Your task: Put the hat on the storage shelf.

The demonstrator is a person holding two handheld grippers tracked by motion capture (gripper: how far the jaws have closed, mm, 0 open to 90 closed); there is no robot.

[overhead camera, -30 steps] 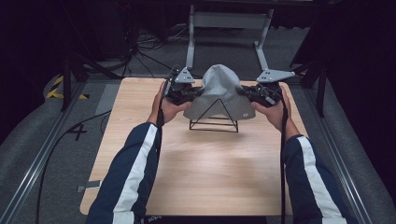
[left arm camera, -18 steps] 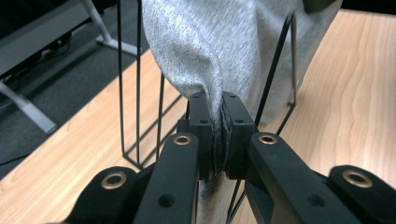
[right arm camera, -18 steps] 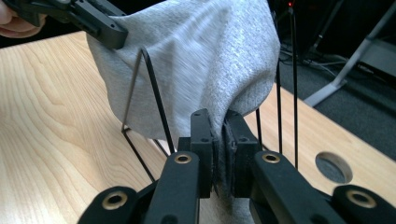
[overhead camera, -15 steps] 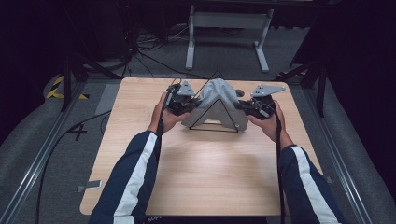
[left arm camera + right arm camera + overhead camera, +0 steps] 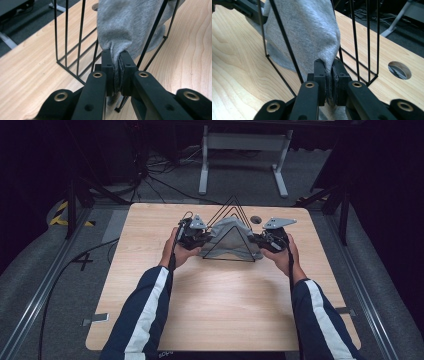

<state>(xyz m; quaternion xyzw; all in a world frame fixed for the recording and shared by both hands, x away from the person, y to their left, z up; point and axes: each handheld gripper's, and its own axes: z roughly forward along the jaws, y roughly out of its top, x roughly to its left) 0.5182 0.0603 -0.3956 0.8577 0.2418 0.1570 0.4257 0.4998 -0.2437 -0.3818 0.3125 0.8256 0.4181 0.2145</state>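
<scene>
A grey cloth (image 5: 231, 236) hangs inside a black triangular wire rack (image 5: 235, 215) that stands on the wooden table (image 5: 220, 305). My left gripper (image 5: 199, 236) is shut on the cloth's left end, and my right gripper (image 5: 261, 240) is shut on its right end. Between the black jaws of the left gripper (image 5: 117, 72) the grey cloth (image 5: 127, 27) is bunched, with rack wires (image 5: 67, 32) beside it. In the right gripper view the right gripper (image 5: 329, 80) pinches a fold of the cloth (image 5: 307, 32), and a rack wire (image 5: 284, 45) crosses in front of it.
A round hole (image 5: 256, 219) in the tabletop lies just behind the rack, also the hole (image 5: 399, 70). Beyond the table's far edge stands a grey metal frame (image 5: 242, 150) among cables on the floor. Bare wood stretches toward the near edge.
Both grippers have come down with the cloth. The cloth sat draped over the rack's top; now it hangs lower inside the wires, and the rack's peak stands bare above it.
</scene>
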